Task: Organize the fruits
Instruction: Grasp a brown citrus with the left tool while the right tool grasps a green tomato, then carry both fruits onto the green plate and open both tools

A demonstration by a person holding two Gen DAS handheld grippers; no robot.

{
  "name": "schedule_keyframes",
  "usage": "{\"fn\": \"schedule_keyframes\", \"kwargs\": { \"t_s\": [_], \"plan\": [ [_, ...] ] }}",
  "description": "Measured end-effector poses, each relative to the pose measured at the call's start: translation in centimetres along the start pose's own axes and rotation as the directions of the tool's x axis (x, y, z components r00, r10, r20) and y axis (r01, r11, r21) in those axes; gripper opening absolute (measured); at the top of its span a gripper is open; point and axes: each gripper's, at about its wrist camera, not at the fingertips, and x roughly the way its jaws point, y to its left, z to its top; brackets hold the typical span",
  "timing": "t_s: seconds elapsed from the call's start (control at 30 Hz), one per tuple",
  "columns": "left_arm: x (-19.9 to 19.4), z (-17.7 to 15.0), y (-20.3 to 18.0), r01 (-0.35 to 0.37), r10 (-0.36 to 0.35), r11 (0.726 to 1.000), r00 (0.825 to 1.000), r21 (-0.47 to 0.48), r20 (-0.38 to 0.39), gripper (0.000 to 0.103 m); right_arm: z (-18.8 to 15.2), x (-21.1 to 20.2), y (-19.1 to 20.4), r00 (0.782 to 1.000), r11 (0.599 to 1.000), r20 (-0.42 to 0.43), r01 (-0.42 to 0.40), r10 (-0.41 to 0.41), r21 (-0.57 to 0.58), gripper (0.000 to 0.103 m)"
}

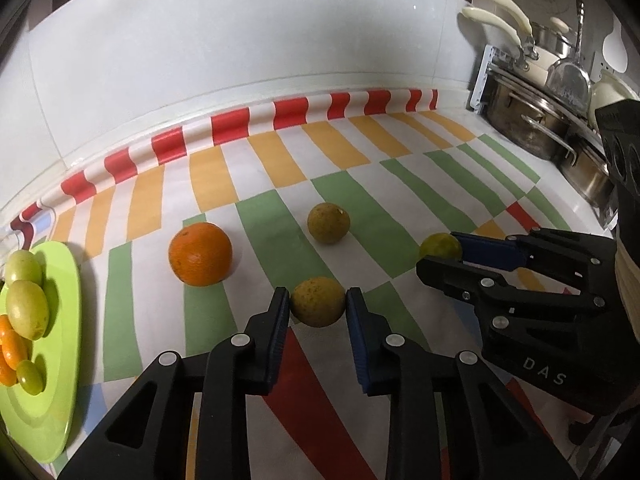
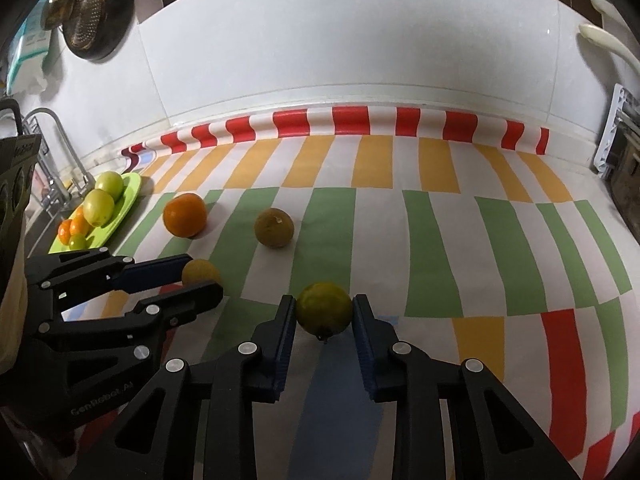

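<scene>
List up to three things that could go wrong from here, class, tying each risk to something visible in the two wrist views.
1. Each gripper pinches a round fruit: the left gripper a brownish fruit, the right gripper a greenish fruit; either might slip out when lifted.
2. The green plate is already crowded, so an added fruit may roll off.
3. The orange lies near the path to the plate and could get knocked.

cloth (image 2: pixel 432 248): striped red/orange/green on white, covers my tabletop, back edge curls up the wall
wall (image 1: pixel 240 60): white tiles behind cloth
pots (image 1: pixel 532 128): steel, stacked w/ lids at my far right, cream handles (image 1: pixel 496 20) sticking up
rack (image 2: pixel 612 132): white, right edge by the pots
tap (image 2: pixel 60 160): metal, far left
strainer (image 2: pixel 86 4): hangs on wall, upper left
</scene>
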Motion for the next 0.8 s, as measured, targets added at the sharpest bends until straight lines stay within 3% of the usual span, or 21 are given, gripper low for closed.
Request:
{"fn": "schedule_keyframes", "kwargs": {
  "t_s": [0.8],
  "plan": [
    [-10.0, -1.5, 0.6, -0.031, 0.037, 0.999, 0.987, -0.038, 0.159, 0.029, 0.3, -8.9, 4.0, 0.988, 1.000, 0.150, 0.021, -0.020, -0.007, 0.030]
  ]
}}
